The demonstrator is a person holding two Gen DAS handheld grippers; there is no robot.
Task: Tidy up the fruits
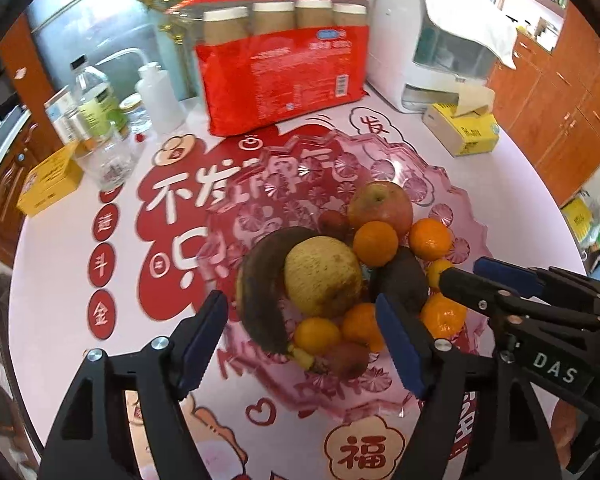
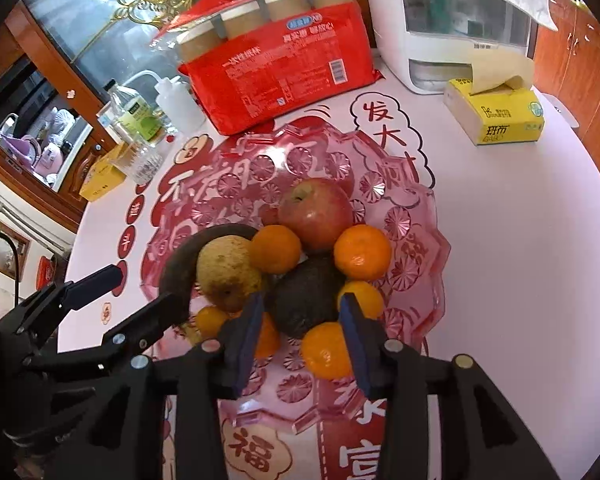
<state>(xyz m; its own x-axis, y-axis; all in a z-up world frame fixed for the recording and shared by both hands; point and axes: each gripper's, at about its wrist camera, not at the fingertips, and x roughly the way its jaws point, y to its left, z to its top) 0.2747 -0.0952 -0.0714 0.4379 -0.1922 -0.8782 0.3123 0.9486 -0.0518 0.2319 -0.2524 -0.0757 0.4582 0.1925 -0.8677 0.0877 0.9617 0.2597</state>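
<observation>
Fruits sit piled in a pink glass bowl [image 1: 452, 184] on a table [image 1: 60, 264] with red print, right ahead of both tongs. Left gripper [image 1: 300, 344] hangs over the near-left of the pile, jaws wide, nothing pinched; blackened banana [image 1: 260, 296] and yellow pear [image 1: 322, 276] lie just beyond and between its fingers. Right gripper [image 2: 302, 334] is over the near-right of the pile, jaws narrow but apart, a dark avocado [image 2: 306, 300] in the gap just past its tips, whether the pads touch it is unclear. Red apple [image 2: 316, 216] sits farther back, behind the avocado. Oranges [image 2: 362, 254] ring the avocado; one orange [image 2: 326, 350] lies low between the right fingers. No fruit lifted.
</observation>
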